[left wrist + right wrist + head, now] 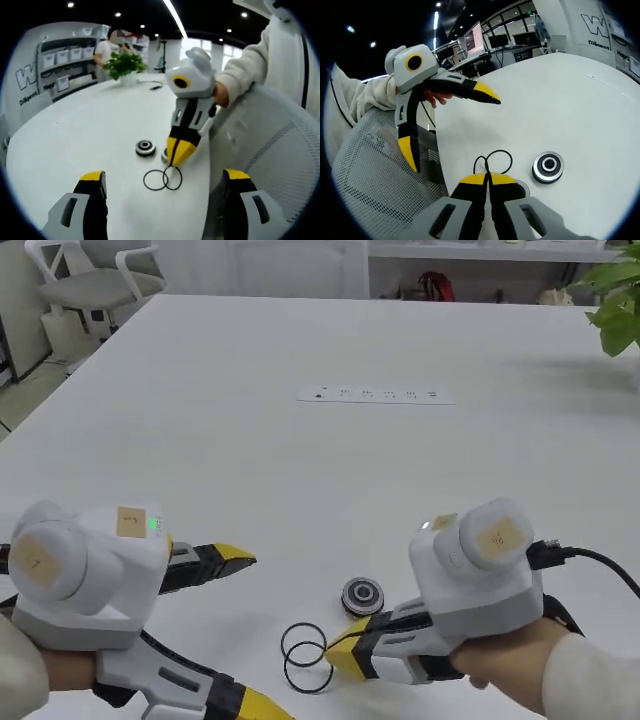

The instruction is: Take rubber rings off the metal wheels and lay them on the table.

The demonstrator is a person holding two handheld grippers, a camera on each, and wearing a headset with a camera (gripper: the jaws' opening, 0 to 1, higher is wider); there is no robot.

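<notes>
The rubber rings [306,655] lie as two thin black loops, overlapping, flat on the white table [350,470] near the person's edge. Just beyond them sits a metal wheel [362,594], apart from the loops, with a dark band round its rim (possibly a ring left to pull, though I cannot tell).

The right gripper [340,650] has its yellow tips pressed together with no gap, right at the rings' edge. In the right gripper view the loops [495,159] seem to run into the tips [487,176]. Whether one is actually pinched there, or the tips merely touch it, I cannot tell. Something pale and round sits half hidden under those tips, too obscured to name.

The left gripper [258,632] hangs to the side, well off the work, jaws spread wide and holding nothing.

This looks like the laying-down step. To do it well:
- Keep the tips low at the table, so the ring has nowhere to spring.
- Open only a little.
- Draw the gripper straight back along its own line, not sideways, or the rubber will drag and tangle the two loops further.
- Stay off the wheel [548,167], which sits near and would probably roll if bumped.
</notes>
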